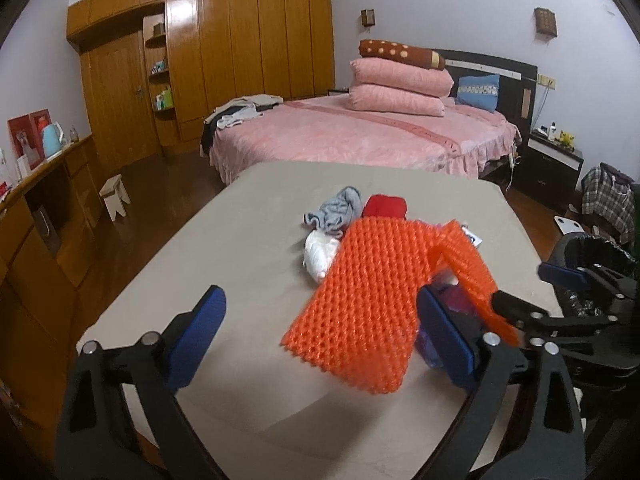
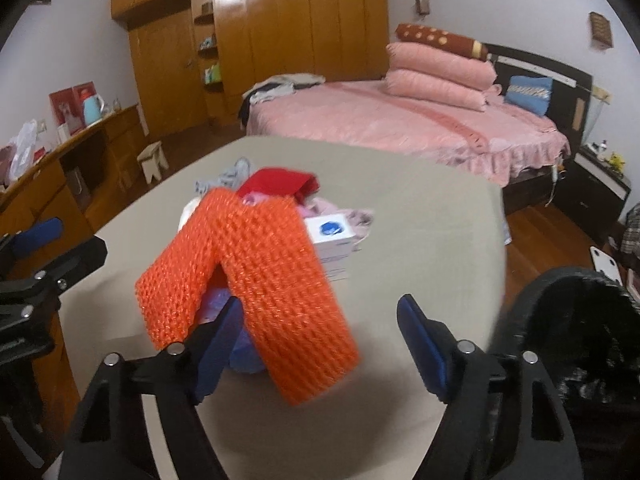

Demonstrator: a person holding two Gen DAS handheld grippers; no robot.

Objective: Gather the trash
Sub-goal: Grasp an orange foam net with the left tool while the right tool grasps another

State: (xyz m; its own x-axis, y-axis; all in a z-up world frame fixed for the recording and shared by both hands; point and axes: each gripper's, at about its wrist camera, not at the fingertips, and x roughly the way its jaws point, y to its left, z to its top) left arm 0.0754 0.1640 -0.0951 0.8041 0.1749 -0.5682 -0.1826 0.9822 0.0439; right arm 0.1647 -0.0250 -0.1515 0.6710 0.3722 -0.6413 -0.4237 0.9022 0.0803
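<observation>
No brand name or writing can be read anywhere; the one printed mark is a blue round emblem on a small white cardboard box (image 2: pixel 334 242), whose lettering is too small to make out.

One orange plastic foam-net sleeve (image 1: pixel 370 300), folded over itself, lies on top of a small heap of trash in the middle of the beige tabletop (image 1: pixel 224 248). In the heap are one crumpled grey cloth (image 1: pixel 336 212), one red fabric piece (image 1: pixel 385 205), one white crumpled wad (image 1: pixel 320 254) and something purple-blue (image 2: pixel 242 346) under the sleeve.

The left gripper (image 1: pixel 320 332) has its two blue-padded jaws wide apart, with the sleeve's near end between them; no pad presses on it. The right gripper (image 2: pixel 320 344) also stands with its jaws apart around the sleeve's other end, unclamped.

One black-lined trash bin (image 2: pixel 580 320) stands beside the table's right edge.
</observation>
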